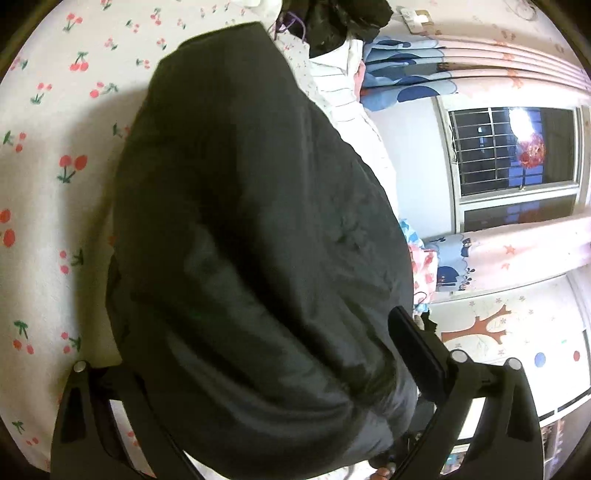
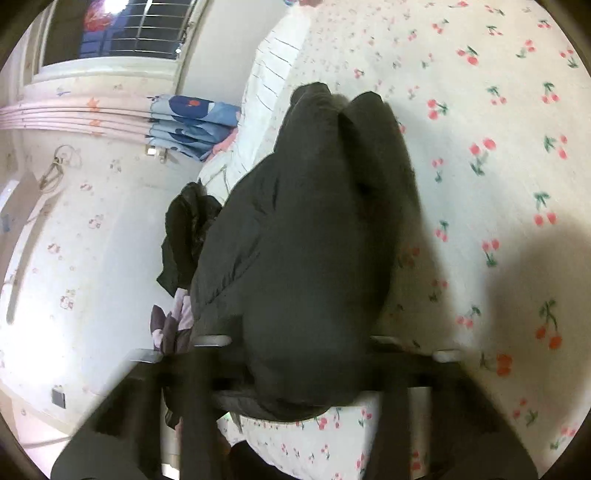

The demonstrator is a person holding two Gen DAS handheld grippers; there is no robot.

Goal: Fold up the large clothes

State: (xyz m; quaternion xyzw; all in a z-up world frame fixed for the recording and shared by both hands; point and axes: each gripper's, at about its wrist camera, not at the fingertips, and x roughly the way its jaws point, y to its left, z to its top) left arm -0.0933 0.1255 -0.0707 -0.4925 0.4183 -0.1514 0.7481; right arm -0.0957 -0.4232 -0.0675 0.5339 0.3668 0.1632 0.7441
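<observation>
A big dark padded garment (image 1: 251, 221) lies lengthwise on the bed's cherry-print sheet (image 1: 55, 166). In the left wrist view my left gripper (image 1: 255, 343) stands open, its jaws wide apart. The garment's near end lies between them, and the right finger (image 1: 417, 347) stands beside the cloth at the bed's edge. In the right wrist view the same garment (image 2: 314, 240) runs away from me, its far end split into two rounded lobes. My right gripper (image 2: 295, 343) is blurred. It sits shut on the garment's near end, which bulges up between the fingers.
A second dark garment (image 2: 188, 236) is heaped at the bed's left edge beside a white striped quilt (image 2: 273, 62). More dark clothes (image 1: 343, 22) lie beyond the garment. A barred window (image 1: 517, 147), blue and pink curtains (image 1: 406, 74) and a patterned wall (image 2: 74, 258) border the bed.
</observation>
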